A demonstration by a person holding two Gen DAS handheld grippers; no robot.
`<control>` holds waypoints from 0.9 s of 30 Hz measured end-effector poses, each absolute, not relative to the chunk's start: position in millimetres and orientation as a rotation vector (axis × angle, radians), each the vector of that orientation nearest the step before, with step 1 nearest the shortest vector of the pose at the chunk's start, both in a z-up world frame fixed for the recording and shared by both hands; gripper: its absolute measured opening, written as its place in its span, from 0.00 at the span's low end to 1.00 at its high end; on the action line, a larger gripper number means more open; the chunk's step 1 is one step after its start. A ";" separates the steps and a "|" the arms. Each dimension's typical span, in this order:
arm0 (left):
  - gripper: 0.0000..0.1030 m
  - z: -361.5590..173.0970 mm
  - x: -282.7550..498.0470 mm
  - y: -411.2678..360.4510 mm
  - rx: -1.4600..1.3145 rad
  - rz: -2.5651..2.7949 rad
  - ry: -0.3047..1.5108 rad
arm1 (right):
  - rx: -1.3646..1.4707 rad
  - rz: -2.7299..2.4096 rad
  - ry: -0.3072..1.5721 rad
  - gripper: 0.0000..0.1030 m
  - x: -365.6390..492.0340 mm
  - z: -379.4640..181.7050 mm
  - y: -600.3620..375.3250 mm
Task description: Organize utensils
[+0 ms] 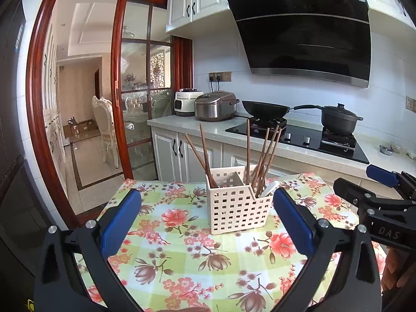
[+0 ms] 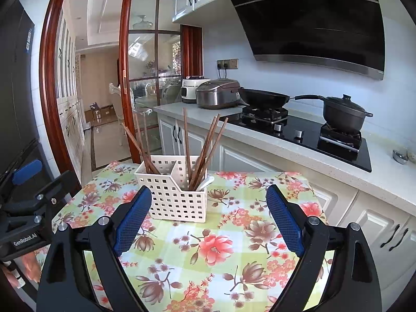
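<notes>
On the small table with the floral cloth [image 1: 182, 254] stands a white perforated caddy [image 1: 235, 208], split into two compartments. Brown chopsticks [image 1: 262, 156] lean out of both; how many sit in each is hard to count where they cross. Something white [image 1: 270, 188] pokes from the right compartment, too hidden to name. Nearer me, the left gripper [image 1: 208, 223] hovers above the cloth, blue pads spread wide, nothing between them; its right pad sits just beside the caddy's corner, contact unclear. The right gripper [image 2: 209, 218] hangs likewise, spread wide and empty. Each appears cut off at the other view's edge. Beyond, a wok [image 1: 265, 109] and lidded pot [image 1: 338, 119] rest on the stove.
</notes>
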State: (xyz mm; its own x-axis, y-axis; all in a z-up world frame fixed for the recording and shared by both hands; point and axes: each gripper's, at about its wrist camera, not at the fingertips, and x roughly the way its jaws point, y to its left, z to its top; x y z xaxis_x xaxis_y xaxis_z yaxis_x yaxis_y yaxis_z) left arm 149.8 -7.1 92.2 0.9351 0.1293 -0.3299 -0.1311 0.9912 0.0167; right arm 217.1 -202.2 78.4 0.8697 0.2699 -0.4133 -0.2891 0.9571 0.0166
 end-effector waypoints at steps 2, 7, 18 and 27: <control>0.95 92.3 148.8 -5.3 -0.007 0.125 0.340 | -0.044 0.297 0.424 0.82 216.5 79.7 -203.5; 0.95 90.9 148.7 -4.4 -0.011 0.107 0.356 | -0.038 0.307 0.419 0.82 214.9 82.3 -206.7; 0.95 90.2 147.9 -3.1 -0.019 0.104 0.358 | -0.036 0.320 0.420 0.82 212.9 82.7 -207.3; 0.95 88.3 148.9 -4.3 -0.022 0.099 0.361 | -0.044 0.322 0.427 0.82 212.3 80.0 -205.8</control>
State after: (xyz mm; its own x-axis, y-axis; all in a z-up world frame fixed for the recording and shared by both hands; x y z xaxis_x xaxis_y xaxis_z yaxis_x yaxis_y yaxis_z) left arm 148.9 -4.3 88.3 0.9308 0.0929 -0.3535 -0.1006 0.9949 -0.0034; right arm 212.3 -205.8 80.0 0.8603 0.2977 -0.4139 -0.3160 0.9484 0.0254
